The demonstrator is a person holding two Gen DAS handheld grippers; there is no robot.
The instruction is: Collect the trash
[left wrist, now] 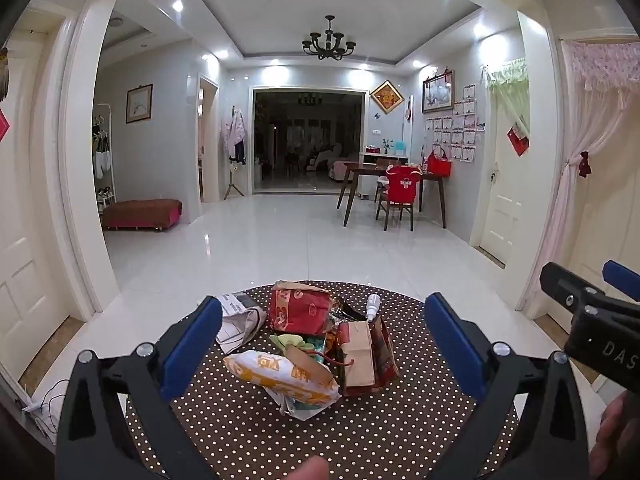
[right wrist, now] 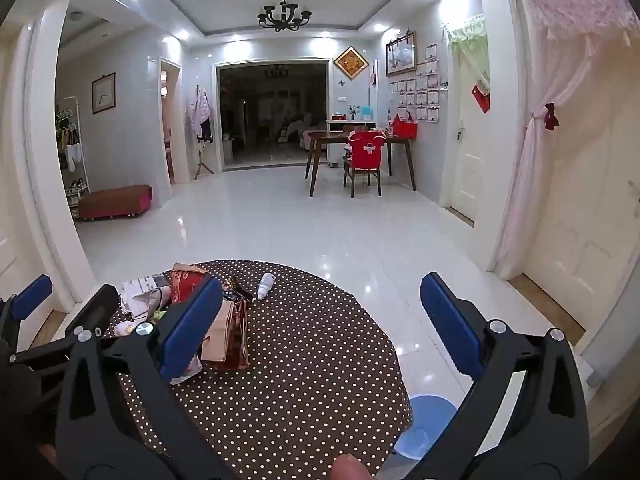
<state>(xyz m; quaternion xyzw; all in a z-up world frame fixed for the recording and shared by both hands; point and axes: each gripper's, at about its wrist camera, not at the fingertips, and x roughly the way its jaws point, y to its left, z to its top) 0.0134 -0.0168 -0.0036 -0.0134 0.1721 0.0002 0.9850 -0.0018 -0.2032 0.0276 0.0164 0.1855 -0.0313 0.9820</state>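
A pile of trash lies on a round table with a brown polka-dot cloth (left wrist: 248, 432): a yellow-and-white wrapper (left wrist: 280, 380), a red carton (left wrist: 300, 308), a brown paper bag (left wrist: 362, 354), crumpled newspaper (left wrist: 240, 320) and a small white bottle (left wrist: 373, 305). My left gripper (left wrist: 324, 344) is open, its blue fingers either side of the pile, above it. My right gripper (right wrist: 322, 324) is open and empty over the table's right half, right of the paper bag (right wrist: 224, 332) and bottle (right wrist: 265, 285). The right gripper also shows in the left wrist view (left wrist: 592, 300).
A blue bin (right wrist: 424, 424) stands on the white tiled floor by the table's right edge. Further off are a wooden dining table with a chair (right wrist: 362, 160), a red bench (right wrist: 116, 200) and doors with curtains at right.
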